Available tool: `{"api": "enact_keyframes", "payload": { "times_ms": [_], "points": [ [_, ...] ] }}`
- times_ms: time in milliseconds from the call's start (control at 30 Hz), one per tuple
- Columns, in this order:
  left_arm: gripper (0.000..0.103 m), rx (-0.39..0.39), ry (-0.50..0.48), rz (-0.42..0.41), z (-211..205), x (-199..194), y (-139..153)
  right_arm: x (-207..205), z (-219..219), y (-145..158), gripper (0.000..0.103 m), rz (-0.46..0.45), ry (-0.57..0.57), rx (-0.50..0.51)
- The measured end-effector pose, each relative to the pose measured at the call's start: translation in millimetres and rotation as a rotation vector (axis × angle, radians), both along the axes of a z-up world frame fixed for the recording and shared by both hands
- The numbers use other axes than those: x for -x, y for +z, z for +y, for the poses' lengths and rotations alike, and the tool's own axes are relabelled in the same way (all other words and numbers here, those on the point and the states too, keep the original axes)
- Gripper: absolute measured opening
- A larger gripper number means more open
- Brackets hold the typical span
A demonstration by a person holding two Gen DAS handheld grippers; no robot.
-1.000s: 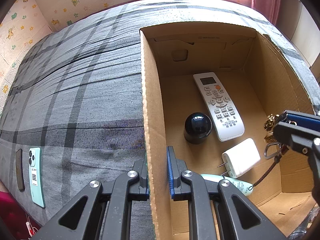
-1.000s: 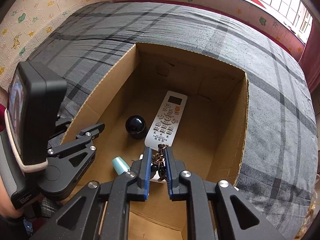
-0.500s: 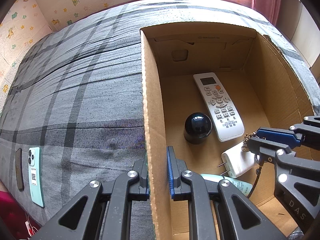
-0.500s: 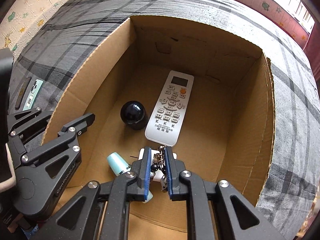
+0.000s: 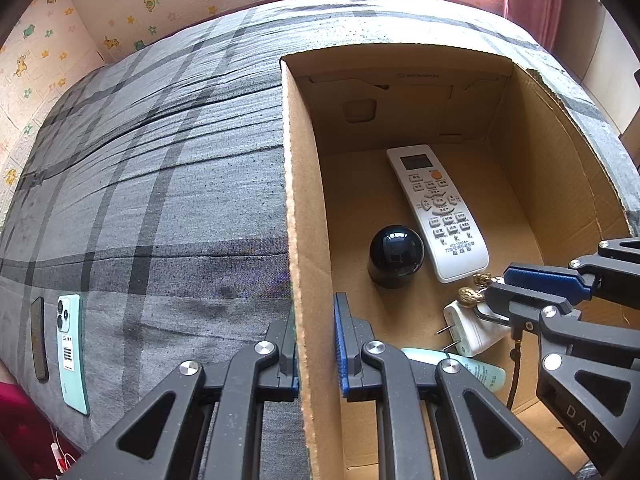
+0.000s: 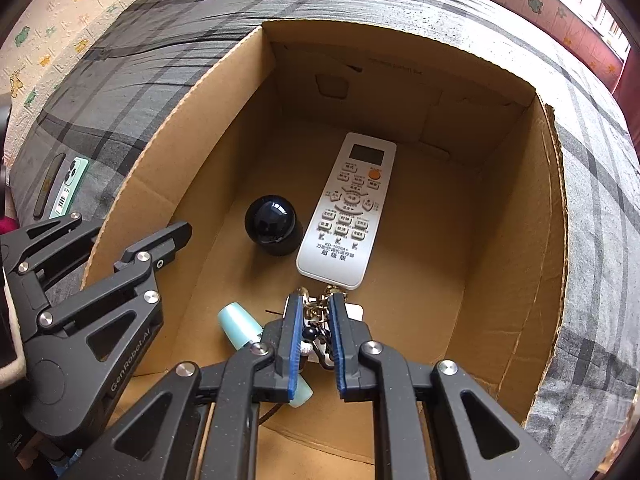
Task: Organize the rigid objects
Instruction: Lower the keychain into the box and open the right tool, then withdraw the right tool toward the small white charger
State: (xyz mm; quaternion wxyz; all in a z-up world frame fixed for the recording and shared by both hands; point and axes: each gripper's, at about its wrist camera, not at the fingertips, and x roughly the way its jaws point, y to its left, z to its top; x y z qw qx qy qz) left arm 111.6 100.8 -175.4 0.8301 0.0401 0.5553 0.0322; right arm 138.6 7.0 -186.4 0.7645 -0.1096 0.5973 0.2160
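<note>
Keychain (image 6: 316, 320) lowered into cardboard box (image 6: 552, 240) since a second ago, gripped in right tool (image 6: 314, 334) above charger (image 5: 472, 326); release next; left tool (image 5: 314, 344) clamping box wall.

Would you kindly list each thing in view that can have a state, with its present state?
Cardboard box: open-topped, upright on the bed.
Left gripper: shut on the box's side wall.
Right gripper: shut on the keychain, inside the box.
Remote: face up, display blank.
Charger plug: lying unplugged.
Phone: face down on the bed.
</note>
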Motion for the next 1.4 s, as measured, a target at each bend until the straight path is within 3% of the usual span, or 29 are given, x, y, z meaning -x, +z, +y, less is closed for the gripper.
{"api": "enact_keyframes", "payload": {
  "times_ms": [100, 167, 300, 367, 500, 767, 1000, 1400],
  "points": [
    [0.015, -0.002, -0.001, 0.000, 0, 0, 0, -1, -1, 3, 0.016, -0.001, 0.001, -0.012],
    [0.015, -0.001, -0.001, 0.000, 0, 0, 0, 0, -3, 6, 0.037, -0.009, -0.008, -0.011],
    [0.015, 0.001, 0.001, 0.000, 1, 1, 0, 6, -8, 18, 0.053, -0.064, -0.014, -0.001],
    [0.015, -0.003, -0.001, 0.000, 0, 0, 0, 9, -8, 22, 0.066, -0.082, -0.003, 0.007],
    [0.015, 0.001, 0.001, 0.001, 1, 0, 0, 15, -5, 29, 0.072, -0.109, 0.020, 0.024],
    [0.015, 0.000, 0.000, 0.002, 2, 0, 0, 14, -17, 44, 0.095, -0.152, 0.012, 0.028],
    [0.015, 0.003, 0.002, 0.003, 2, 0, 0, 16, -28, 60, 0.102, -0.210, 0.006, 0.041],
    [0.015, -0.003, -0.002, 0.004, 1, 0, 0, 7, -80, 91, 0.103, -0.260, -0.077, 0.036]
  ]
}}
